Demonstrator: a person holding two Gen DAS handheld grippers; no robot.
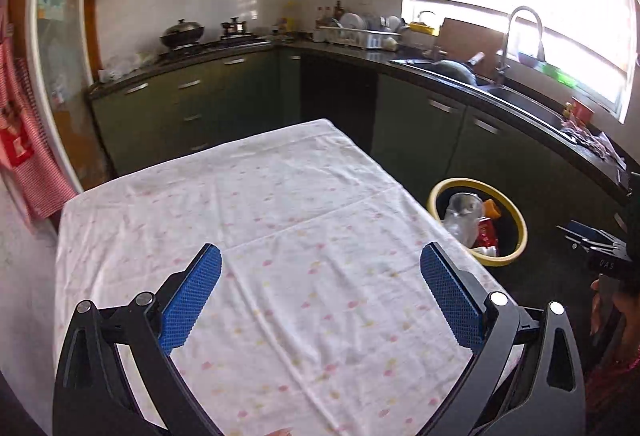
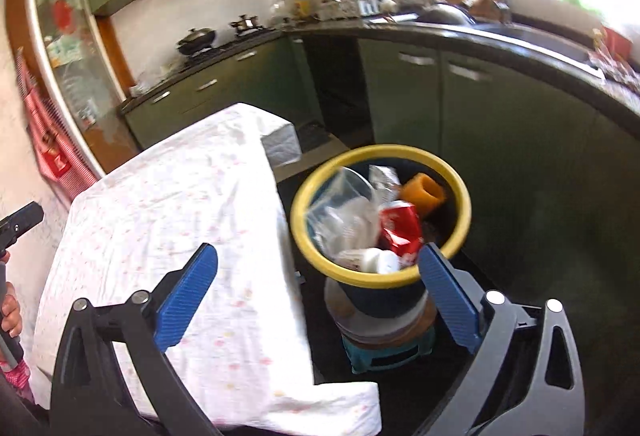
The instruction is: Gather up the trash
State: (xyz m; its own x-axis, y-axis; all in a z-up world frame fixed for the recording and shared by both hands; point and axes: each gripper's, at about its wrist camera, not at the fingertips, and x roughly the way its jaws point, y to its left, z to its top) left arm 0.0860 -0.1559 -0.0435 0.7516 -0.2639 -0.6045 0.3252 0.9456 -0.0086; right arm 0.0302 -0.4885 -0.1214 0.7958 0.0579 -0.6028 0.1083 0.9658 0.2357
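Observation:
A dark bin with a yellow rim (image 2: 316, 177) stands on a small stool right of the table; it also shows in the left wrist view (image 1: 516, 213). It holds clear plastic (image 2: 340, 211), a red wrapper (image 2: 400, 230), an orange piece (image 2: 424, 193) and white scraps. My right gripper (image 2: 318, 256) is open and empty, above the table's right edge and the bin's near rim. My left gripper (image 1: 320, 256) is open and empty above the table with the white flowered cloth (image 1: 260, 203). No trash shows on the cloth.
Green cabinets under a dark counter (image 1: 472, 79) run along the back and right, with a sink and tap (image 1: 524, 35), a dish rack and a stove with a wok (image 1: 182, 33). A red checked cloth (image 1: 24, 139) hangs at left. The stool (image 2: 384, 352) sits on dark floor.

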